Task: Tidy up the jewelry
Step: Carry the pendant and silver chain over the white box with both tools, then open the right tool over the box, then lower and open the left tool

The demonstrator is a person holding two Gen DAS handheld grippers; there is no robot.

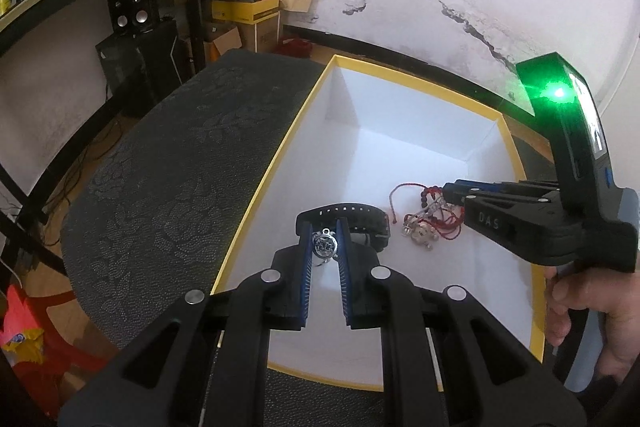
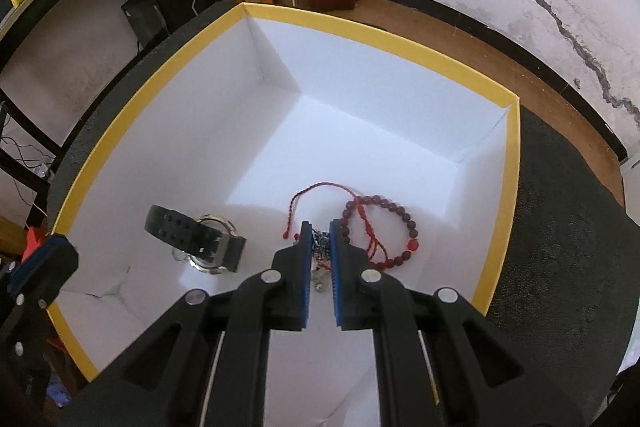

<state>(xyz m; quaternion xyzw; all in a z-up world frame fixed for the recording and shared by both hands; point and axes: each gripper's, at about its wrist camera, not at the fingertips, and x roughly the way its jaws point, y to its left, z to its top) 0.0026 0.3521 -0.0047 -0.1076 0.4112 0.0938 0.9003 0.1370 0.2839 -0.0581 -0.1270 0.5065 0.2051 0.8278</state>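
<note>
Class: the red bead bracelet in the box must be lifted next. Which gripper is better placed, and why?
Right. The right gripper sits beside the bead bracelet; the left gripper already holds a silver pendant over the watch.

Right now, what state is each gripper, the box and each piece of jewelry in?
Left gripper: shut on silver pendant, held over the box.
Right gripper: shut on silver chain, low inside the box.
Yellow-rimmed box: open, no lid in view.
Black watch: lying on the box floor, untouched.
Red bead bracelet: lying on the box floor, loose.
Red cord bracelet: lying loose, beside the beads.
</note>
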